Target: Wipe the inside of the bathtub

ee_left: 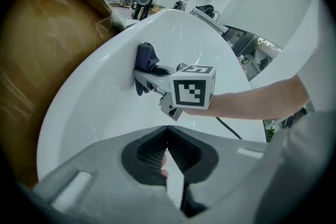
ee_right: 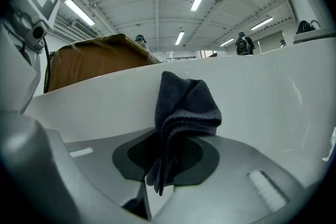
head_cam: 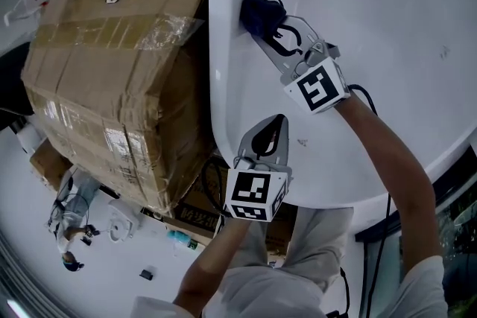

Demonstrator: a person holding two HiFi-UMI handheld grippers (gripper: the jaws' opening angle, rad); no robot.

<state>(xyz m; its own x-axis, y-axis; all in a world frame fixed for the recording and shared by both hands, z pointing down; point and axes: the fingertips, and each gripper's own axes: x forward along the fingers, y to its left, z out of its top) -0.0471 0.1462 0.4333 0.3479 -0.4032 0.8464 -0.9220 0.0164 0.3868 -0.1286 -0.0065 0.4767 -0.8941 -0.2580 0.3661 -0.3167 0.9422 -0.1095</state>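
Head view: glossy white bathtub (head_cam: pixel 387 26) fills the right and upper part of the frame, with a large brown cardboard box (head_cam: pixel 112 86) wrapped in clear tape just beside its outer wall on the left. The right gripper (head_cam: pixel 270 32) reaches into the bathtub and its jaws are clamped on a dark navy terry cloth (head_cam: pixel 259 11). The cloth is bunched and pressed against the inner wall just below the rim, on the box side. The left gripper (head_cam: pixel 270 136) sits over the near end of the bathtub with its tips pointing into the basin, well apart from the cloth. Contact with the surface cannot be told from here.

Left gripper view: the jaws are fully together, the black pads meet at the tips, and nothing is held between them. Beyond them the bathtub's curved inner wall rises. The right gripper, its marker cube facing the camera, presses the cloth flat to that wall.

Right gripper view: the jaws are closed on the folded cloth. Its lower edge hangs down between the pads and its upper fold stands above them against the white wall. The cardboard box shows past the rim at upper left.
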